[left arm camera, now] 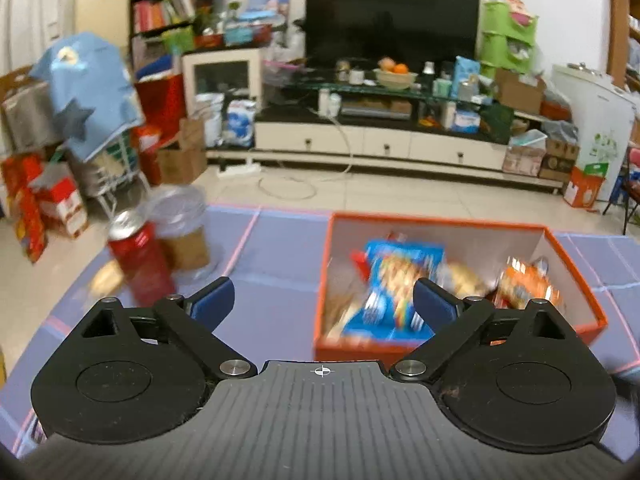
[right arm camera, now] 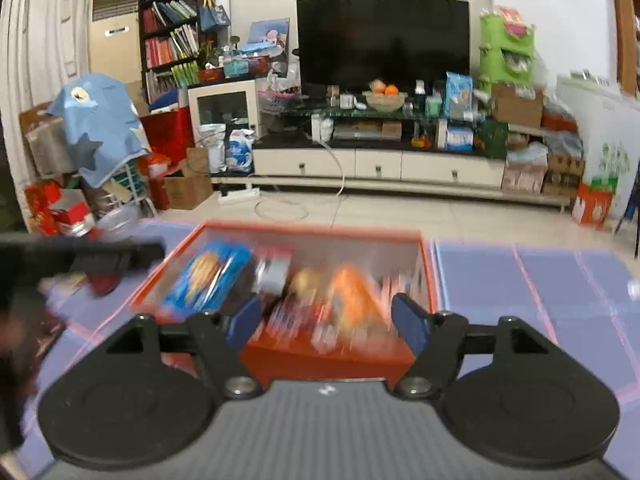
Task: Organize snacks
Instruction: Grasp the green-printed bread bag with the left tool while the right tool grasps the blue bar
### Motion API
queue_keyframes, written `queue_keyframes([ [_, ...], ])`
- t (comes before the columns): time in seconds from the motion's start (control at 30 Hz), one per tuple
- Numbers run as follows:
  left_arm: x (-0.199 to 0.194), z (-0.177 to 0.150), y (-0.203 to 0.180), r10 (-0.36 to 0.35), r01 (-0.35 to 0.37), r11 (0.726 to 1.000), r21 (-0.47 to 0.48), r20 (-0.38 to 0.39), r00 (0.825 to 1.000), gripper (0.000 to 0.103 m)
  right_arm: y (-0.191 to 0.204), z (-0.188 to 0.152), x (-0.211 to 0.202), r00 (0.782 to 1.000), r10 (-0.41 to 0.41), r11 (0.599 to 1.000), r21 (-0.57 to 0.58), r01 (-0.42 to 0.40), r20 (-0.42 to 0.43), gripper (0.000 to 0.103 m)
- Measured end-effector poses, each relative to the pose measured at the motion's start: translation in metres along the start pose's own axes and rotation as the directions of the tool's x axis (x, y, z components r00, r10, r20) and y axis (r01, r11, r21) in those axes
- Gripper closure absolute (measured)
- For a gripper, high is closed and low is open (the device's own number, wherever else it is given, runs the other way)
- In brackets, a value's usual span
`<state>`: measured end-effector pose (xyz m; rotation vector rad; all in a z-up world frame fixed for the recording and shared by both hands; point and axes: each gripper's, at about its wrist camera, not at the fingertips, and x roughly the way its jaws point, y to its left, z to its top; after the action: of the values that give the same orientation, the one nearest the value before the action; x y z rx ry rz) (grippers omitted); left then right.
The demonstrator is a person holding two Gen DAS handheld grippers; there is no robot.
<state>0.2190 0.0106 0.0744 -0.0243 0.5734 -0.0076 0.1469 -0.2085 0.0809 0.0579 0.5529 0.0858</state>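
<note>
An orange box [left arm camera: 576, 276] sits on the purple mat and holds several snack packs, among them a blue biscuit pack [left arm camera: 394, 280] and an orange pack [left arm camera: 528, 284]. My left gripper [left arm camera: 323, 300] is open and empty, above the box's near left corner. A red can [left arm camera: 140, 264] and a clear jar [left arm camera: 182, 232] stand left of the box. In the right wrist view the same box [right arm camera: 328, 364] lies straight ahead with the blue pack [right arm camera: 208, 276] and orange pack [right arm camera: 352, 296] blurred. My right gripper [right arm camera: 326, 324] is open and empty over the box's near edge.
The purple mat [left arm camera: 276, 248] has pink grid lines. The left gripper's dark body [right arm camera: 80, 256] crosses the right view's left side. Beyond the mat are a tiled floor, a TV stand [left arm camera: 380, 148] and cluttered boxes at left.
</note>
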Motion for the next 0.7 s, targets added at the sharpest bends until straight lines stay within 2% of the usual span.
queue_keyframes([
  [0.07, -0.01, -0.02, 0.007, 0.015, -0.015, 1.0, -0.005, -0.028, 0.999, 0.027, 0.007, -0.037, -0.028, 0.999, 0.027, 0.999, 0.046, -0.026, -0.041, 0.028],
  [0.1, -0.015, -0.032, 0.012, 0.024, -0.025, 1.0, -0.015, -0.05, 0.998, 0.027, 0.021, -0.078, -0.052, 0.996, 0.024, 0.997, 0.073, -0.018, -0.081, 0.027],
  [0.13, -0.018, -0.042, 0.016, 0.022, -0.023, 1.0, -0.021, -0.07, 0.997, 0.027, 0.021, -0.078, -0.052, 0.996, 0.024, 0.997, 0.073, -0.018, -0.081, 0.027],
  [0.2, -0.024, -0.059, 0.02, 0.02, -0.022, 1.0, -0.017, -0.107, 0.994, 0.027, 0.036, -0.113, -0.067, 0.994, 0.009, 0.997, 0.08, 0.0, -0.11, 0.016],
  [0.23, -0.027, -0.064, 0.022, 0.026, -0.028, 0.999, -0.016, -0.114, 0.993, 0.027, 0.044, -0.128, -0.07, 0.991, 0.002, 0.996, 0.088, 0.01, -0.137, 0.015],
  [0.3, -0.035, -0.071, 0.025, 0.019, -0.023, 0.999, -0.027, -0.109, 0.994, 0.027, 0.057, -0.146, -0.071, 0.983, 0.024, 0.995, 0.098, -0.006, -0.184, 0.014],
  [0.43, -0.04, -0.074, 0.025, -0.017, 0.014, 0.999, -0.03, -0.11, 0.994, 0.024, 0.08, -0.16, -0.064, 0.982, -0.029, 0.999, 0.029, 0.035, -0.189, 0.013],
  [0.47, -0.039, -0.073, 0.023, -0.022, 0.02, 1.0, -0.024, -0.115, 0.993, 0.024, 0.082, -0.162, -0.061, 0.981, -0.026, 0.999, 0.029, 0.032, -0.192, 0.017],
  [0.53, -0.036, -0.074, 0.02, -0.029, 0.028, 0.999, -0.016, -0.13, 0.991, 0.024, 0.084, -0.165, -0.05, 0.975, -0.029, 1.0, 0.005, 0.031, -0.222, 0.032],
  [0.57, -0.035, -0.073, 0.018, -0.036, 0.035, 0.999, -0.012, -0.135, 0.99, 0.024, 0.085, -0.166, -0.046, 0.97, -0.028, 1.0, -0.011, 0.026, -0.239, 0.056],
  [0.63, -0.033, -0.075, 0.014, -0.043, 0.044, 0.999, 0.0, -0.145, 0.988, 0.024, 0.08, -0.167, -0.037, 0.958, -0.027, 0.999, -0.041, 0.016, -0.284, 0.06],
  [0.7, -0.031, -0.077, 0.011, -0.045, 0.046, 0.999, 0.004, -0.159, 0.986, 0.024, 0.068, -0.164, -0.038, 0.956, -0.056, 0.996, -0.079, 0.035, -0.288, 0.06],
])
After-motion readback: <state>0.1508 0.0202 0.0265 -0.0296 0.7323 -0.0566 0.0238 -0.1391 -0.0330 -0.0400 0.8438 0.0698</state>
